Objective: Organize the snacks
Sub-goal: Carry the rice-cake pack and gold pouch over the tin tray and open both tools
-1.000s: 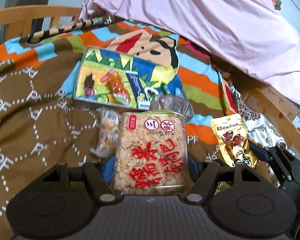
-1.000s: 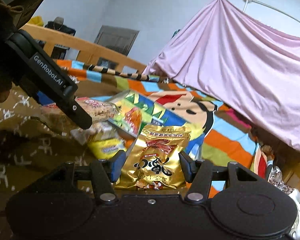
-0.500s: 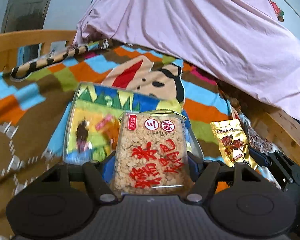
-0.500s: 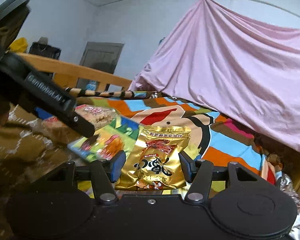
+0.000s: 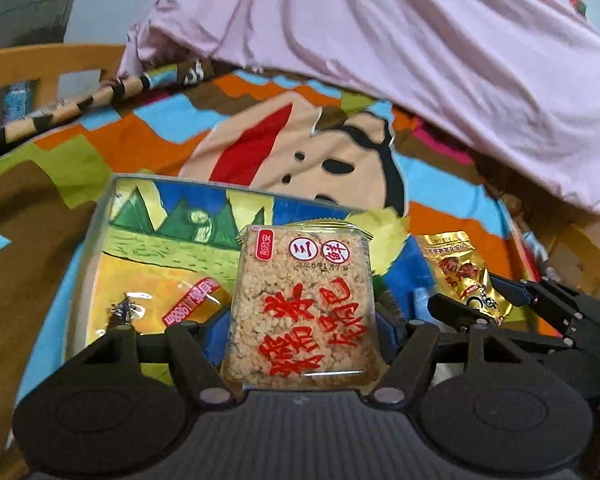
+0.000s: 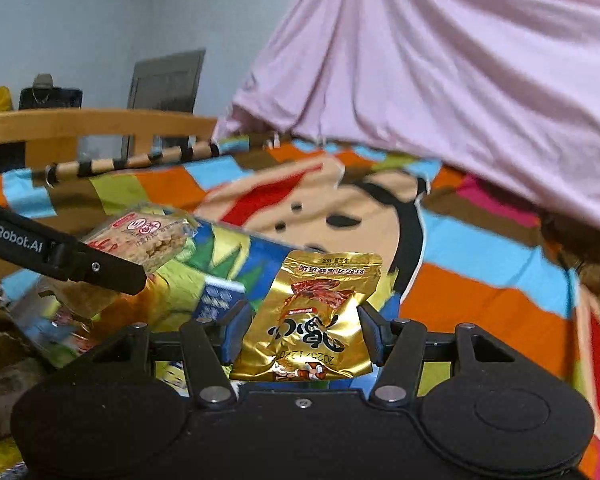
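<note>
Left gripper [image 5: 302,330]: closed on a clear packet of rice crackers [image 5: 300,308] printed with red characters; the blue-padded fingers [image 5: 386,330] press its two sides and the packet stands upright between them.
Right gripper [image 6: 302,330]: clamped on a gold foil snack pouch [image 6: 312,316], held upright with its print upside down toward the camera.
Same pair seen crosswise: in the left view the gold pouch [image 5: 466,276] and the right gripper [image 5: 496,302] show at the right edge; in the right view the rice crackers [image 6: 144,240] and the left gripper [image 6: 100,270], marked GenRobot.AI, show at the left.
Just behind the grippers: a transparent box [image 5: 100,240] lined with a bright cartoon landscape print, lying on the bed; both held snacks hover near it, above its near edge as far as I can tell.
Bedding: a patchwork blanket [image 5: 148,140] in orange, blue, green and brown with a large cartoon face [image 5: 340,156].
Further back: a pink sheet [image 5: 420,40] draped over the bed, a striped tube [image 5: 60,108] on the blanket's far edge.
Farthest: a wooden bed rail [image 6: 100,124], pale wall and a grey door [image 6: 164,80].
</note>
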Demonstrator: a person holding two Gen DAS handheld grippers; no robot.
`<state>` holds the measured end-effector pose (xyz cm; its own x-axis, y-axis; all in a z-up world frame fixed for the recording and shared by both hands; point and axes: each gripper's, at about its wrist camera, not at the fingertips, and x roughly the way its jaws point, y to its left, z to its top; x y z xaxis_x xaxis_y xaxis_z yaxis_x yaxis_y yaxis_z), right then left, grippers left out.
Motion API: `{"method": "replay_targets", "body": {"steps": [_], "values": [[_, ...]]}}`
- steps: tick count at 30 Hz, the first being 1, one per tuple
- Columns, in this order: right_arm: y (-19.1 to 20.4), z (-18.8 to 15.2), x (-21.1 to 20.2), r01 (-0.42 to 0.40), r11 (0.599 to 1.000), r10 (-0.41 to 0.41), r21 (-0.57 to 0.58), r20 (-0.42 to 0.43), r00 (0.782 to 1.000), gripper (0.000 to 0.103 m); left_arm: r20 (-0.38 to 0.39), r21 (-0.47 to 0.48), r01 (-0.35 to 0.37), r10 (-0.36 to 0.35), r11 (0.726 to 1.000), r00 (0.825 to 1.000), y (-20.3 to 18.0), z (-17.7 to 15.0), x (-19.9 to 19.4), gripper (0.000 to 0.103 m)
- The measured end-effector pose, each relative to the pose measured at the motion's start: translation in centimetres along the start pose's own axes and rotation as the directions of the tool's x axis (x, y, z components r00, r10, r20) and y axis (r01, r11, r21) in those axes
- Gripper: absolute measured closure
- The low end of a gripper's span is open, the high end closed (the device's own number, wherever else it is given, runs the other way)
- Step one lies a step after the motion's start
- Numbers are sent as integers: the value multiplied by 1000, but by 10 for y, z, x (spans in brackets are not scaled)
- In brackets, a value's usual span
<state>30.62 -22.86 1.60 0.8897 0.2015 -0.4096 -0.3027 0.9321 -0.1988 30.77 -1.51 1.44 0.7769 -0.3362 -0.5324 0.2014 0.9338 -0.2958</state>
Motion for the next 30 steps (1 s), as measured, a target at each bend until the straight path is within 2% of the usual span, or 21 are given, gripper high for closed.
{"method": "replay_targets", "body": {"steps": [5, 11, 20, 25, 30], "values": [[-1, -13, 26, -36, 999, 35, -17, -77, 996, 44, -40, 23, -31, 32, 999, 999, 3, -6, 22, 29], [1, -19, 38, -52, 999, 51, -6, -105, 993, 44, -39, 95, -55, 59, 994, 998, -6, -9, 33, 29], [-1, -23, 45, -72, 997, 76, 30, -137, 988, 43, -57, 139, -53, 61, 989, 997, -14, -10, 40, 29], [1, -27, 47, -74, 997, 77, 27, -163, 984, 43, -87, 111, -28, 38, 993, 996, -12, -10, 43, 28], [1, -28, 45, -66, 998, 67, 12, -163, 984, 37, -96, 124, -21, 33, 992, 995, -16, -13, 45, 24]]}}
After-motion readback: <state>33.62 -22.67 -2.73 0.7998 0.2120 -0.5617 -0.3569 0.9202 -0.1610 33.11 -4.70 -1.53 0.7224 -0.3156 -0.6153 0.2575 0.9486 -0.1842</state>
